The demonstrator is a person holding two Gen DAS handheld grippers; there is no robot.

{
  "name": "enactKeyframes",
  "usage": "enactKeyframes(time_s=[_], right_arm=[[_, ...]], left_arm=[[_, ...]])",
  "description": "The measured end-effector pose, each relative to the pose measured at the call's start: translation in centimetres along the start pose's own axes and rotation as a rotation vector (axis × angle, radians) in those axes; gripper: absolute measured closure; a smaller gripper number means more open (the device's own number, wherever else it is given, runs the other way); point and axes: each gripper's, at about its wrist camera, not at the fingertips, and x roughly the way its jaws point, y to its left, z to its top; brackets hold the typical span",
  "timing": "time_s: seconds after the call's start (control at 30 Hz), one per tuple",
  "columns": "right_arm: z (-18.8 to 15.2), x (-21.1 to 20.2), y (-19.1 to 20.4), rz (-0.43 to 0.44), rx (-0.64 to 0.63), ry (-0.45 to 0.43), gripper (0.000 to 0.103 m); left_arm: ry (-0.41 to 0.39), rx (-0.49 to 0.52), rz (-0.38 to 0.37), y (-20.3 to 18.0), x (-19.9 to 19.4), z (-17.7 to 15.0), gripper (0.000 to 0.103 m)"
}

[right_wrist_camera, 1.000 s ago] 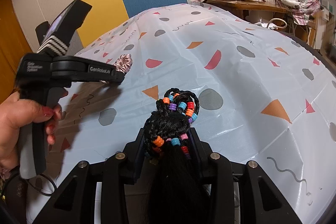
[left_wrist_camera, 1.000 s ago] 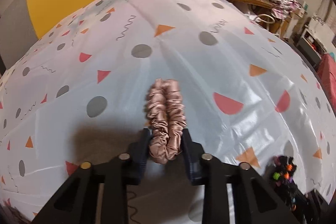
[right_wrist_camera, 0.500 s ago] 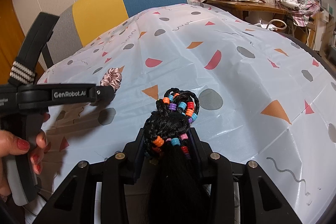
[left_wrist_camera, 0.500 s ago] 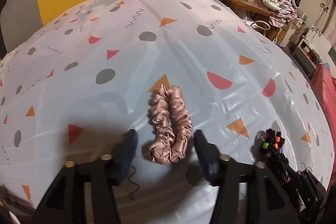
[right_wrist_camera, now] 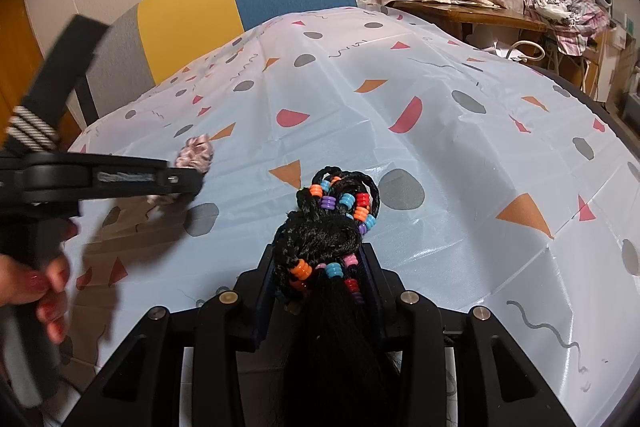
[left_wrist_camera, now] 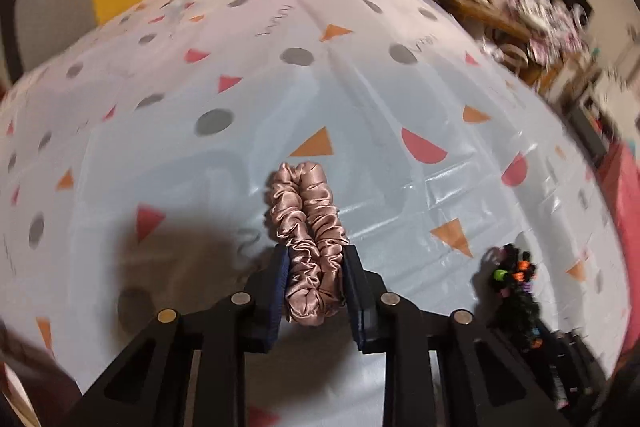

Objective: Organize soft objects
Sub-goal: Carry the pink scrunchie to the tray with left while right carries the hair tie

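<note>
Satin pink scrunchie (left_wrist_camera: 308, 239) sits squeezed between the left gripper (left_wrist_camera: 314, 291) pads, jaws closing on it again after springing wide half a second back: looks like a re-grip before moving it. Right gripper (right_wrist_camera: 320, 267) hasn't budged, narrowly clamped on the beaded black braid hairpiece (right_wrist_camera: 332, 223).
</note>
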Motion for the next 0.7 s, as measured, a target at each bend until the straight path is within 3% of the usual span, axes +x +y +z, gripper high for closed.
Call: enactKeyframes(time_s=[0.2, 0.5, 0.7], right_arm=[[-0.1, 0.0, 0.2, -0.013, -0.010, 0.001, 0.064], [-0.1, 0.1, 0.5, -0.034, -0.027, 0.006, 0.064], [-0.2, 0.1, 0.8, -0.049, -0.041, 0.008, 0.064]], left_arm=[[-0.062, -0.048, -0.024, 0.3, -3.8, -2.8, 0.078], [-0.100, -0.203, -0.234, 1.4, -9.5, -9.5, 0.078], [-0.127, -0.174, -0.298, 1.5, -13.3, -14.3, 0.078]])
